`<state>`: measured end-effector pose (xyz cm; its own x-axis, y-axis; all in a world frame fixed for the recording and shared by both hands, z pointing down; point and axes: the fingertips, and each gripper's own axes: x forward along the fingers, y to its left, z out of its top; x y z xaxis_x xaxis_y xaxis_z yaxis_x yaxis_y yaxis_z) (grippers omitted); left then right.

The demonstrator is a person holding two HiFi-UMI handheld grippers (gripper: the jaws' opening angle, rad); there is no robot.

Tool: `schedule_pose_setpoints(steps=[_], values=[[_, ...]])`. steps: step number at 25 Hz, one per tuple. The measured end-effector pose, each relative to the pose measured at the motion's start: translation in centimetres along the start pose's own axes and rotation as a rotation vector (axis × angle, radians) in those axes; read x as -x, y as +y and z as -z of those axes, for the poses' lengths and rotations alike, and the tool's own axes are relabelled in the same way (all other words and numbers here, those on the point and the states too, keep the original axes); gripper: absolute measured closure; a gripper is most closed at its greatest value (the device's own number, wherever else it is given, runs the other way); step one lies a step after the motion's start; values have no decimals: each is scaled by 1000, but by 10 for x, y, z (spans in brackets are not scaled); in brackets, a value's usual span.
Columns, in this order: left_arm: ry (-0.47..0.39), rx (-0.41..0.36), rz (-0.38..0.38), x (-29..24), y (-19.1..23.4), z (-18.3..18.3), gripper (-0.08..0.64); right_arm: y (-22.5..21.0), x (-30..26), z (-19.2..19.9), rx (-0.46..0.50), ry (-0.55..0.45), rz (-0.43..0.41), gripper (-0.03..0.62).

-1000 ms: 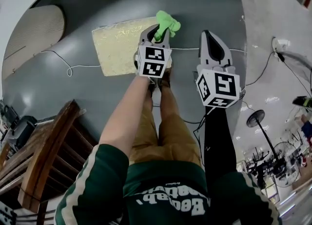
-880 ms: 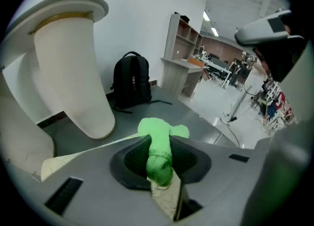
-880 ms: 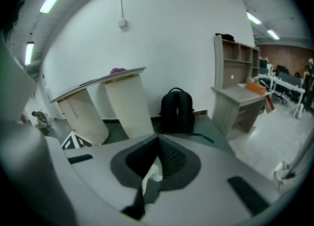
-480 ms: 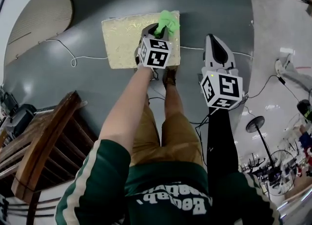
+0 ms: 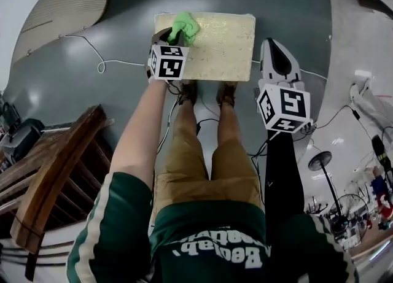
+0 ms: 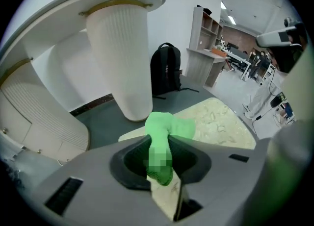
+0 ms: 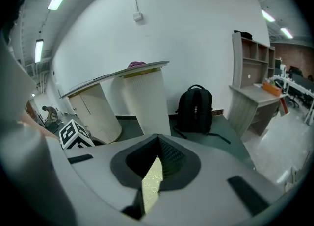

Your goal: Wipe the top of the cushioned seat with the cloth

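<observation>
Cushioned seat (image 5: 227,45), a pale yellow square pad, is lying flat on the grey floor (image 5: 92,110) directly ahead of the person's shoes (image 5: 188,93), its near edge just beside the toes. The left gripper (image 5: 174,35) is clenching the green cloth (image 5: 185,27): in the left gripper view the jaws are pressing on it from both sides, and a bunched end is projecting past the tips. In the head view the cloth is sitting over the far left corner of the seat. Whether it is touching the cover or hovering just above cannot be told, since the left gripper view is looking out level toward a white fluted column (image 6: 122,58) and a black backpack (image 6: 166,70) rather than down onto the pad. The right gripper (image 5: 274,48) is hanging just beside the right edge of the seat, off the pad, its jaws drawn together on nothing. Judged from this, pickup and approach are looking complete and wiping is at most beginning. The cover is showing no difference between wiped and unwiped areas, so coverage cannot be read. Strokes across the seat top toward the right edge and the near edge are probably remaining.
</observation>
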<state>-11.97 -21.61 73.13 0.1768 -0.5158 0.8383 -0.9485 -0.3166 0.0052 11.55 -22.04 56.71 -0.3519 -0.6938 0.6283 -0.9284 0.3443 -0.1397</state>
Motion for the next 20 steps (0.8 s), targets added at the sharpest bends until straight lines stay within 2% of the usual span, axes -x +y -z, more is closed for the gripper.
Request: schedule_pose_setpoints(steps=[4, 6, 9, 11, 16, 20], values=[[17, 4, -66, 15, 63, 19, 460, 35, -9, -9, 21, 1, -19, 584], [54, 9, -95, 18, 88, 34, 460, 46, -14, -12, 27, -1, -18, 584], [132, 14, -132, 20, 114, 59, 460, 57, -21, -18, 34, -6, -10, 584], [145, 11, -129, 23, 120, 69, 460, 62, -22, -19, 40, -7, -6, 584], [81, 13, -120, 40, 120, 64, 460, 63, -14, -23, 47, -24, 14, 584], [-46, 16, -113, 70, 104, 26, 460, 52, 3, -24, 46, -38, 37, 584]])
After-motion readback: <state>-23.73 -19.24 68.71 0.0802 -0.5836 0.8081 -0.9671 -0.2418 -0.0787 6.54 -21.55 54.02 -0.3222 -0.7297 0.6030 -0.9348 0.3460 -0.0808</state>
